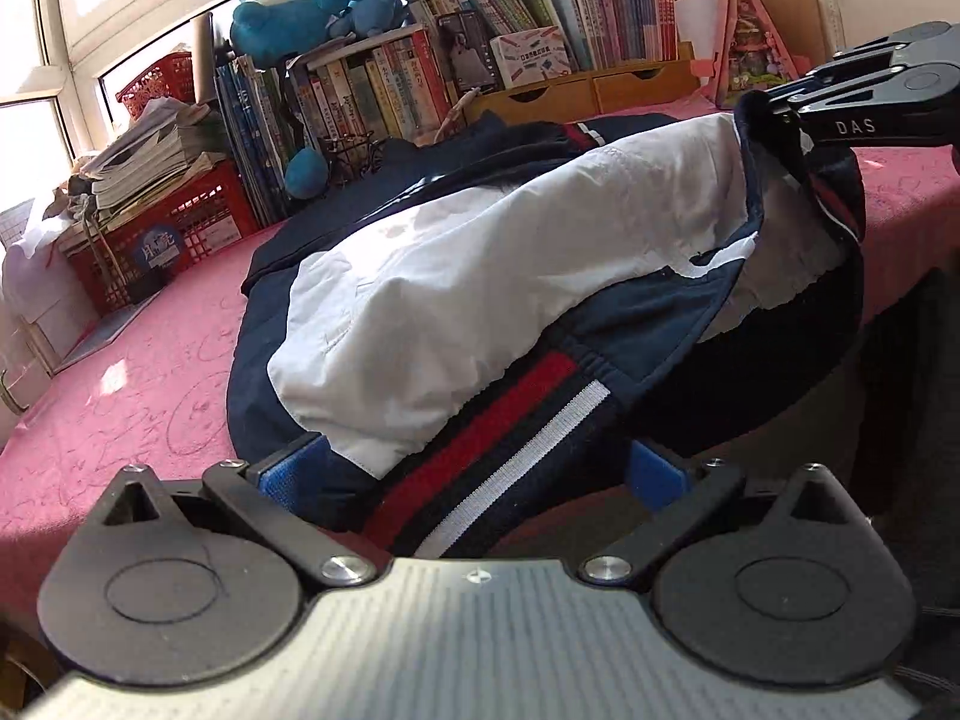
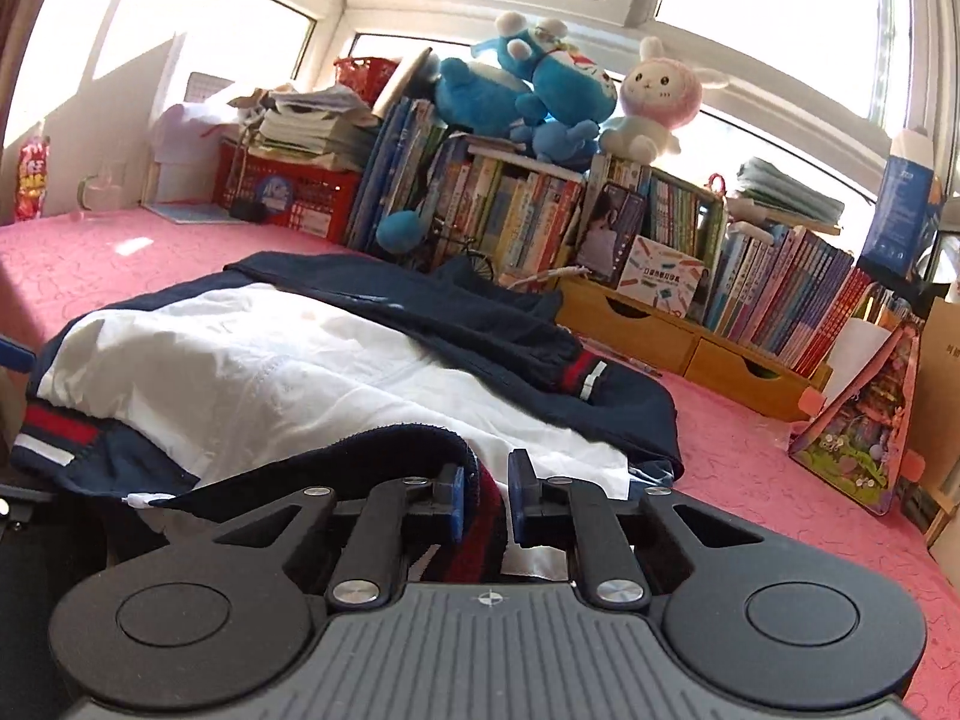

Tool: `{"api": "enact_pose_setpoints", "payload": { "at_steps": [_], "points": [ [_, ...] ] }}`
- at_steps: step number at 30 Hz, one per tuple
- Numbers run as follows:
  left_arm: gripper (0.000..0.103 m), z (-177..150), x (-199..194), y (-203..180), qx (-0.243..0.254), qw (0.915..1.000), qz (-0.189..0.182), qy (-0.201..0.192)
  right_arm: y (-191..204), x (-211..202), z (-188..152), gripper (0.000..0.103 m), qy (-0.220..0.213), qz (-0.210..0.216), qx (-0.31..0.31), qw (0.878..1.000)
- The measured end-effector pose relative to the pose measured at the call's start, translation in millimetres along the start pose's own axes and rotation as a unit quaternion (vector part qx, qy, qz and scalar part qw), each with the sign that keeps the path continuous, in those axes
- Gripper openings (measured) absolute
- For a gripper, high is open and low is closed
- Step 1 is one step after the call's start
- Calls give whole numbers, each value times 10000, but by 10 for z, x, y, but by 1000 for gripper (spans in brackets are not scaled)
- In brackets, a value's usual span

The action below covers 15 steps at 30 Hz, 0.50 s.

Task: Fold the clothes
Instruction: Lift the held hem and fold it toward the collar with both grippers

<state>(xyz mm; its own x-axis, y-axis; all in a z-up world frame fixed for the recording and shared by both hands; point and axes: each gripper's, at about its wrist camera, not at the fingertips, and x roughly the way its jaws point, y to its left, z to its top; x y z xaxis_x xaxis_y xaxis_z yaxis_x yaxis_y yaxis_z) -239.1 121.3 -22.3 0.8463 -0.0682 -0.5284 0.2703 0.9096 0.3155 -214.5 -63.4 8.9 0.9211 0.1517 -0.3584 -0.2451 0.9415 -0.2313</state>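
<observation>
Right tool (image 2: 486, 495) is clamped on the jacket (image 2: 288, 372) hem; left tool (image 1: 474, 474) stands wide apart around its striped cuff. The jacket lies at the counter's (image 1: 120, 396) near edge. At the far edge, a red crate (image 2: 288, 195) holds stacked papers.

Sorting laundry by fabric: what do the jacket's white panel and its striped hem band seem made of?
White panel: probably thin woven nylon or polyester, matte, judging by its crisp fine wrinkles and stitch lines. Striped hem band: ribbed knit, likely elastic; fine ridges run across the red, navy and white stripes.
</observation>
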Motion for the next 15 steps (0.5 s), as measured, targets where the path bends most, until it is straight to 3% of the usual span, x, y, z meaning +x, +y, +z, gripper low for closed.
{"api": "enact_pose_setpoints", "payload": {
  "at_steps": [2,4,7,8,12,15],
  "points": [
    [103,68,13,-59,292,9994,128,-148,-127,112,142,13,-87,10,327,9994],
    [103,144,65,-92,646,9959,526,-343,-267,206,282,13,-180,28,623,9979],
    [103,331,141,-11,1073,9809,1418,-785,-481,293,485,13,-389,-84,862,9955],
    [103,415,182,83,1064,9784,1550,-858,-567,333,569,13,-462,-148,907,9947],
    [103,813,441,624,324,9887,1206,-834,-858,526,789,13,-481,-202,1245,9908],
    [103,1044,811,791,-44,9932,1050,-507,-1037,847,828,13,-132,-97,1596,9870]
  ]
}}
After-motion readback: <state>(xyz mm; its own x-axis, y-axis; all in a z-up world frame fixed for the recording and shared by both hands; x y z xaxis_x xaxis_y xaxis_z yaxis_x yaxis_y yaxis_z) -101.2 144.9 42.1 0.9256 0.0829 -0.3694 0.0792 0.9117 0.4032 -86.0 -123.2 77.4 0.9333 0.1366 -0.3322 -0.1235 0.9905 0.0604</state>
